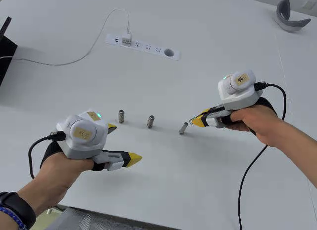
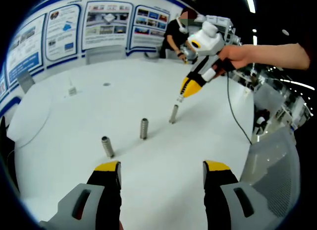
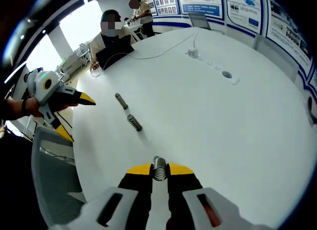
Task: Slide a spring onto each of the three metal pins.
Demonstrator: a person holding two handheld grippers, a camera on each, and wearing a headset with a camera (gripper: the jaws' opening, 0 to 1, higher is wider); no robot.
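Here the right gripper [image 1: 197, 122] has its jaws clamped on a spring [image 3: 158, 168], at the top of the third pin [image 1: 183, 128], on the near side of the power strip [image 1: 142, 45]. The first pin [image 1: 121, 116] and the middle pin [image 1: 150, 121], each wearing a spring, also stand nearer than the power strip. The left gripper [image 1: 123, 142] hovers, jaws wide apart, nearest of all.

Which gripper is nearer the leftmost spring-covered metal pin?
Left. The left gripper sits open beside the leftmost pin; the right gripper is at the rightmost pin, shut on its coil spring.
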